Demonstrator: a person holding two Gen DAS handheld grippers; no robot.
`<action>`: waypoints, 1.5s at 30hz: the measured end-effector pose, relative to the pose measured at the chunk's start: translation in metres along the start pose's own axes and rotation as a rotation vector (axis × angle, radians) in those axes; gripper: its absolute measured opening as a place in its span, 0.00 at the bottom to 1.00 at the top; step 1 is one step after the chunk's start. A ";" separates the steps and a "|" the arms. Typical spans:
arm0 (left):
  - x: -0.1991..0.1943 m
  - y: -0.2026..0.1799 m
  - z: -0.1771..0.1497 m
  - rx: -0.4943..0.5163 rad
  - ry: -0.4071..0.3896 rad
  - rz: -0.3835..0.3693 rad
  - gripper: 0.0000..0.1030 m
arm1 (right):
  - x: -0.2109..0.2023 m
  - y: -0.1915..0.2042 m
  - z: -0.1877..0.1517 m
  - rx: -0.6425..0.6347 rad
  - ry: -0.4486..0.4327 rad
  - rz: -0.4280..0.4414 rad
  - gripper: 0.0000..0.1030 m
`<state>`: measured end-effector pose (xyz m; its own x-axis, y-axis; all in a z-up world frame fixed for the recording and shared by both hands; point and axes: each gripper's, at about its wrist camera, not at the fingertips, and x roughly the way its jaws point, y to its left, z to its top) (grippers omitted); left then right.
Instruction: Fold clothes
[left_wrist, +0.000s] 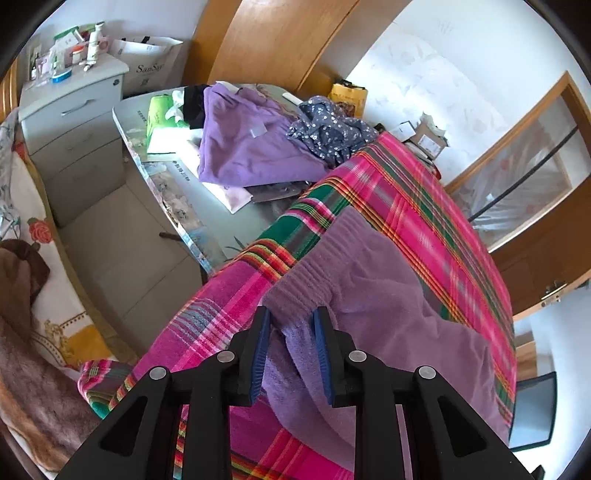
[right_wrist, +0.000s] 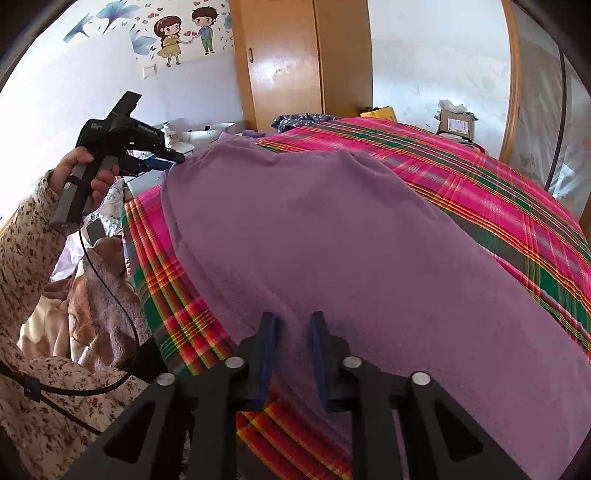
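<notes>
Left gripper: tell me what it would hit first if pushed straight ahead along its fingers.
The left gripper would probably meet the purple garment first, at its ribbed band, with the plaid cloth beneath. Depth is unclear.

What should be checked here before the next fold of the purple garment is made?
1. Left gripper on the purple garment at its ribbed band: ok.
2. Right gripper with fabric between its fingers: ok, though whether it is clamped, cannot tell.
3. Garment lying flat on the plaid cloth: not ok, creases show.
4. Clothes pile clear of the garment: ok.
5. Far edge of garment visible: ok.
</notes>
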<state>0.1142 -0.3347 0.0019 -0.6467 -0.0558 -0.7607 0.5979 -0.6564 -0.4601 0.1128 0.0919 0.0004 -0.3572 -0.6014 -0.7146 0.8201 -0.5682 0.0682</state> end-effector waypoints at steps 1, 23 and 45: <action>0.000 0.000 0.000 0.001 -0.002 -0.002 0.24 | 0.000 0.000 0.000 0.001 -0.001 -0.001 0.13; -0.004 -0.002 -0.002 -0.087 0.050 -0.169 0.15 | -0.020 -0.015 0.009 0.097 -0.074 -0.011 0.05; 0.006 0.002 -0.007 -0.125 0.045 -0.099 0.06 | -0.005 -0.007 0.005 0.064 -0.017 0.001 0.09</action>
<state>0.1145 -0.3316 -0.0070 -0.6851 0.0396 -0.7274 0.5887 -0.5580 -0.5849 0.1064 0.0957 0.0070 -0.3648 -0.6113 -0.7023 0.7904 -0.6020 0.1134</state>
